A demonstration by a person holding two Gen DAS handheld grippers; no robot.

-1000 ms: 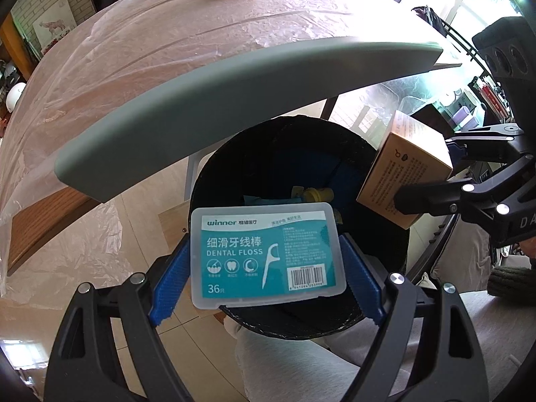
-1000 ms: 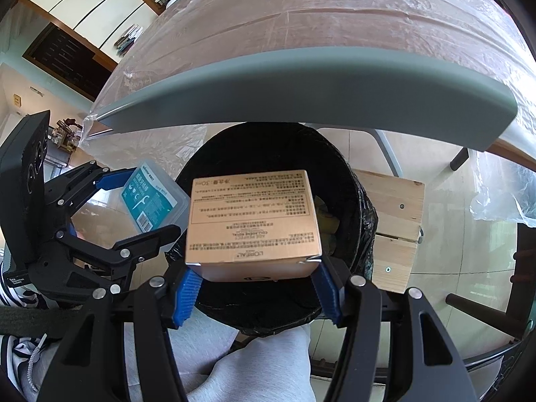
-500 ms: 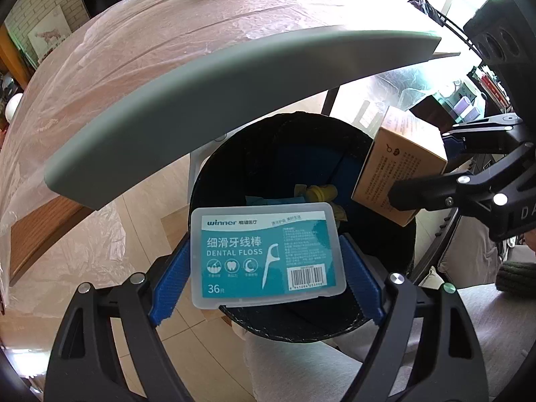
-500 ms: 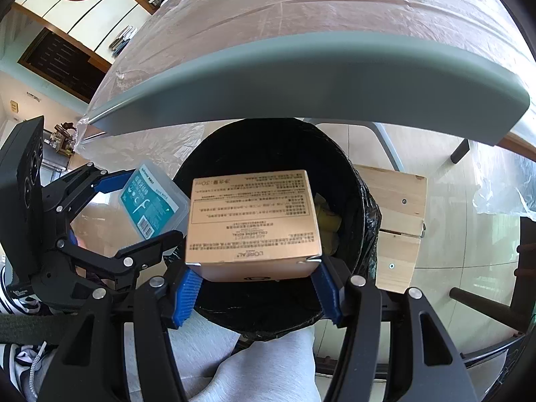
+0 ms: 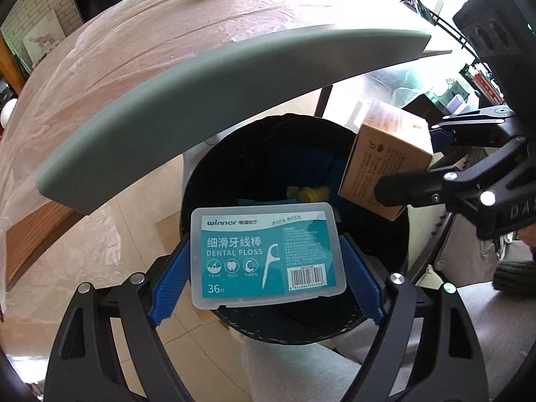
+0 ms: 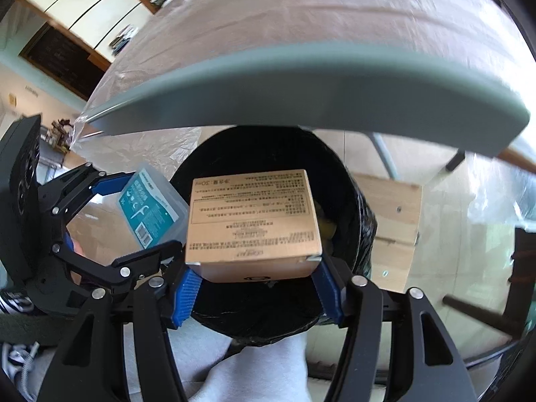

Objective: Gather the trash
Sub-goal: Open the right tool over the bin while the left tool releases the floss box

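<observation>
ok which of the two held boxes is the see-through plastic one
The dental floss case in the left gripper: clear plastic with a teal label. The box in the right gripper is opaque tan cardboard.

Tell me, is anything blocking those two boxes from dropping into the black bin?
Nothing visible does. The dental floss box and the gold carton both hang over the open trash bin; the table edge sits farther back, clear of the drop.

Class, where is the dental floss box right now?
In the left wrist view, the floss box sits centre, clamped in the left gripper over the bin, left of the gold carton.
</observation>
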